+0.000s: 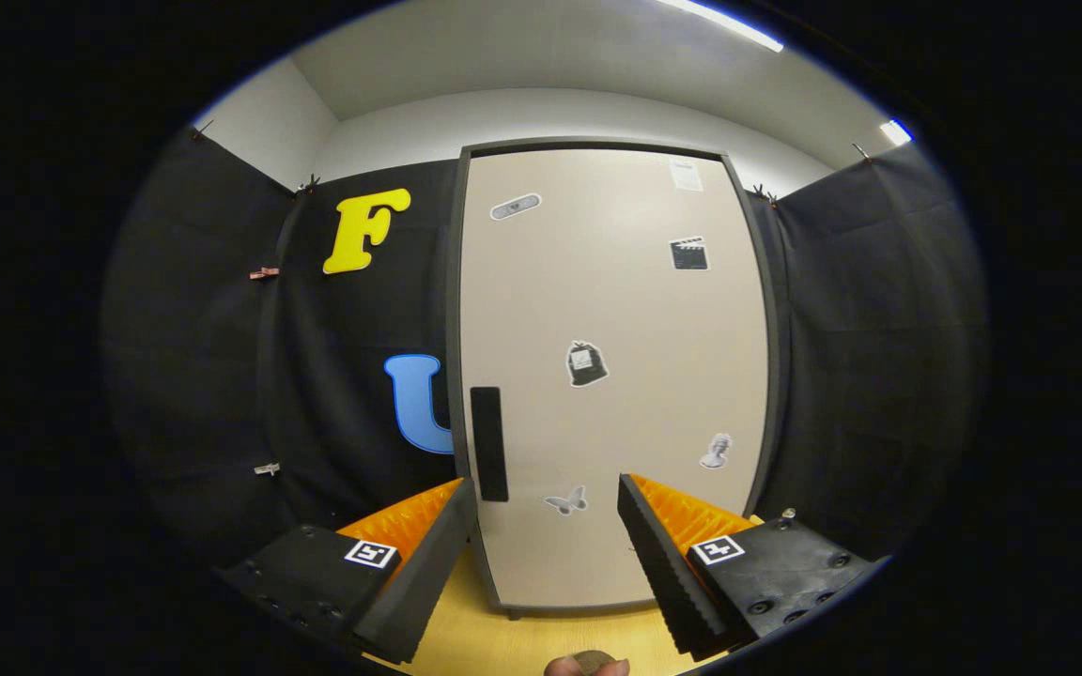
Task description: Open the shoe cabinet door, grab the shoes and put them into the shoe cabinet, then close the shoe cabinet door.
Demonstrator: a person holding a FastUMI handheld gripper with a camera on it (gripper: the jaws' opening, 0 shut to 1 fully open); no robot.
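The hand-held gripper (546, 526), fingers apart and empty, faced the closed shoe cabinet door (611, 376), its upright handle (488, 443) just above the left finger.

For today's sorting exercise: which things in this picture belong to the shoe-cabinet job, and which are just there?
Belong to the job:
- shoe cabinet door, closed
- its dark handle
- gripper, fingers apart, holding nothing

Just there:
- stickers on the door, such as the butterfly
- wooden floor
- clips on the cloth wall

You are facing the shoe cabinet (611, 376) | its beige door (616, 310) is standing upright and closed | dark vertical handle (488, 443) is sitting near its left edge | small stickers are showing on it
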